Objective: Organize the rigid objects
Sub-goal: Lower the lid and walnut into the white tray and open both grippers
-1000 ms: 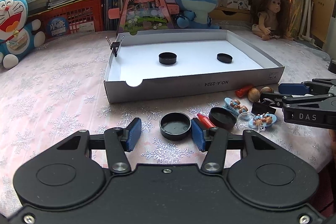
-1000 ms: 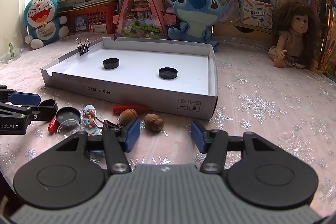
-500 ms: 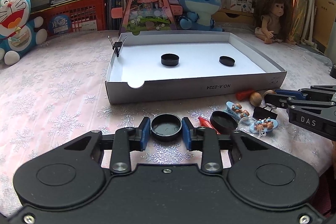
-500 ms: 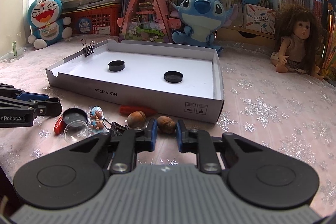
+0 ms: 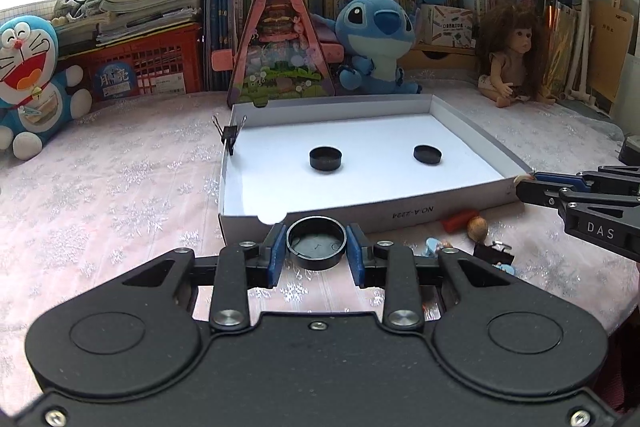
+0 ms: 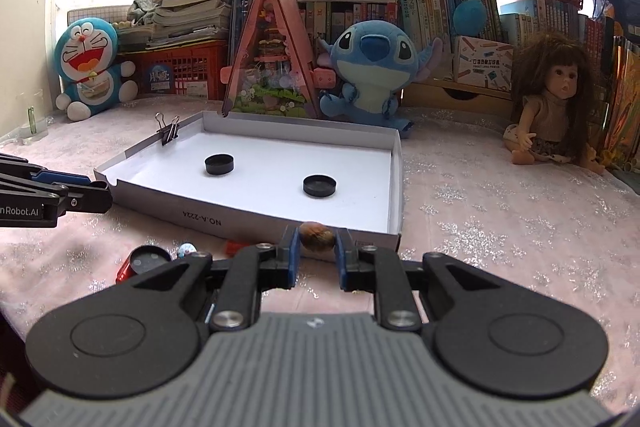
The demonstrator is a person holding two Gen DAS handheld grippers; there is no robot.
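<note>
- The left gripper (image 5: 316, 251) has its blue pads clamped on a round black plastic lid (image 5: 316, 242), open side up, held above the pink snowflake tablecloth (image 5: 100, 211) just before the near wall of the shallow white cardboard tray (image 5: 476, 125); that wall reads "NO.A-2224", printed upside down
- The right gripper (image 6: 317, 253) pinches a brown walnut (image 6: 317, 235) between its blue pads, held in front of the tray's near right corner; its side reads "DAS" in the left wrist view
- The left tool's side shows "nRobot.AI" in the right wrist view, cut off at the frame edge
- Inside the tray lie two more black round caps, one nearer the left (image 5: 325, 158) and one nearer the right (image 5: 427, 154), well apart; a black binder clip (image 5: 230, 135) grips the tray's left wall
- On the cloth before the tray lie a red cylinder (image 5: 460, 219), a second brown nut (image 5: 478, 228) and another black binder clip (image 5: 493, 254), close together
- Behind the tray stands a blue plush toy (image 5: 376, 43); the box by it bears print too small to read
</note>
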